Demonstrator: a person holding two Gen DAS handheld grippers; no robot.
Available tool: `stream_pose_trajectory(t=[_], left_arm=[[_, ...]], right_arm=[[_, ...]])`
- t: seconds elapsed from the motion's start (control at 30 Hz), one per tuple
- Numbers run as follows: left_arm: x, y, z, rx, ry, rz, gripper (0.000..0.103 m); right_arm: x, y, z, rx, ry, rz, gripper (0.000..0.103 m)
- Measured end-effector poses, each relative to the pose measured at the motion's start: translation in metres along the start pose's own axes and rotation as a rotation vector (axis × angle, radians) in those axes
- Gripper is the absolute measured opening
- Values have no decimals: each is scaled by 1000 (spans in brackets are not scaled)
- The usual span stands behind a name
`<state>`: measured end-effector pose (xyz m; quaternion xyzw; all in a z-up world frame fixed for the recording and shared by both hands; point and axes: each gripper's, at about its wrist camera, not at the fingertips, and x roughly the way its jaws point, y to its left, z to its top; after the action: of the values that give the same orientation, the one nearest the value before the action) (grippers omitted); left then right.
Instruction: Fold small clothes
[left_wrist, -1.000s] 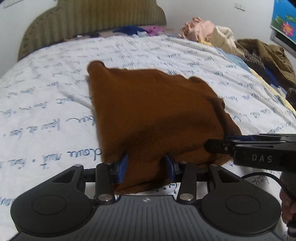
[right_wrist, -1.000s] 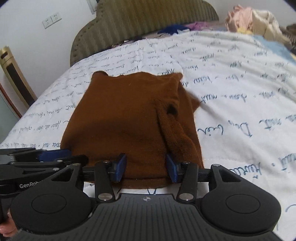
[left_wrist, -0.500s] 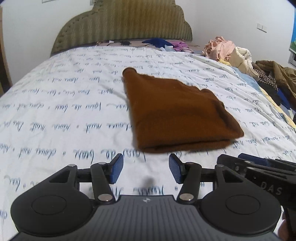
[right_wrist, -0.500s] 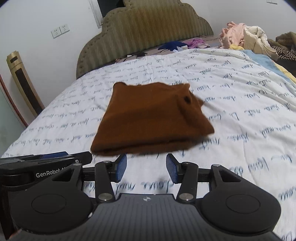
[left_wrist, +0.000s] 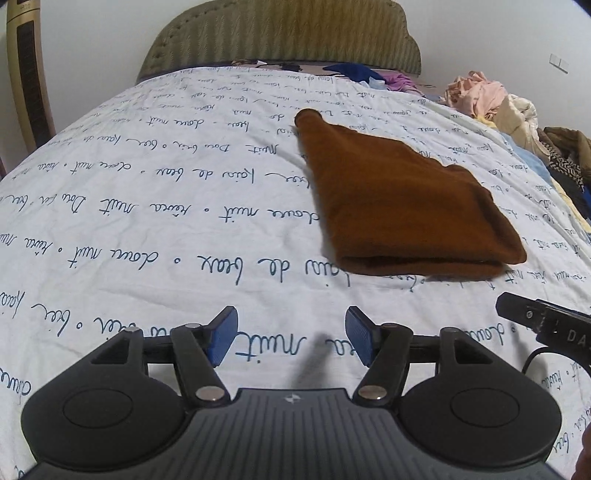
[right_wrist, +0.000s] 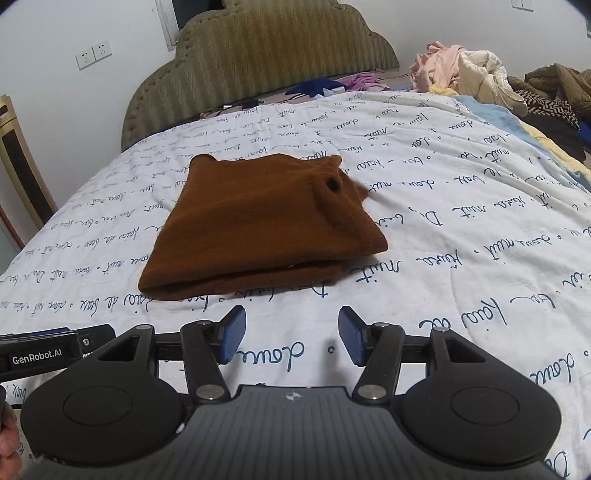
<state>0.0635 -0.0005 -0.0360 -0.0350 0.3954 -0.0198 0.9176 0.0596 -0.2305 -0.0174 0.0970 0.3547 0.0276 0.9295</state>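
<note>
On the white bedspread printed with blue cursive script lies a brown knitted garment, folded into a compact, roughly rectangular stack. Its doubled fold edge faces the cameras, with layers visible along that edge in the right wrist view. A small dark hole or opening shows on the upper surface near the garment's far right corner in that view. The garment lies flat and is touched by neither tool.

The left gripper hangs over bare bedspread on the near side of the garment, clear of it. Its blue pads stand apart and the jaws are opening, with nothing between them. The right gripper sits likewise short of the fold edge, its blue pads separated, jaws opening, nothing between them. Each tool's body appears at the edge of the other's view, so the two are side by side.

At the head of the bed stands an olive padded headboard with a scalloped top. Loose clothing in blue and purple lies just below it. A heap of pink, cream and brown garments occupies the far right side of the bed. A double wall socket is fixed to the wall left of the headboard.
</note>
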Motion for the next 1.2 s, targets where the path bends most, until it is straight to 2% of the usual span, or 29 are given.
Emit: stream_pose_trajectory(t=[0.2, 0.43, 0.67, 0.77, 1.0, 1.2], left_arm=[[0, 2, 2, 13, -7, 10, 65], [-3, 3, 4, 25, -16, 19, 80], [-6, 7, 6, 4, -41, 9, 80], [-10, 7, 7, 4, -64, 7, 88], [-20, 8, 10, 5, -134, 9, 88], [-24, 14, 14, -28, -139, -12, 88]], right_arm=[[-1, 1, 2, -24, -19, 3, 63], [-3, -2, 3, -25, -39, 9, 73], [-6, 0, 1, -44, -50, 28, 74], [-5, 2, 1, -47, -48, 28, 75], [-6, 0, 0, -43, -54, 25, 75], [-8, 0, 0, -44, -66, 19, 77]])
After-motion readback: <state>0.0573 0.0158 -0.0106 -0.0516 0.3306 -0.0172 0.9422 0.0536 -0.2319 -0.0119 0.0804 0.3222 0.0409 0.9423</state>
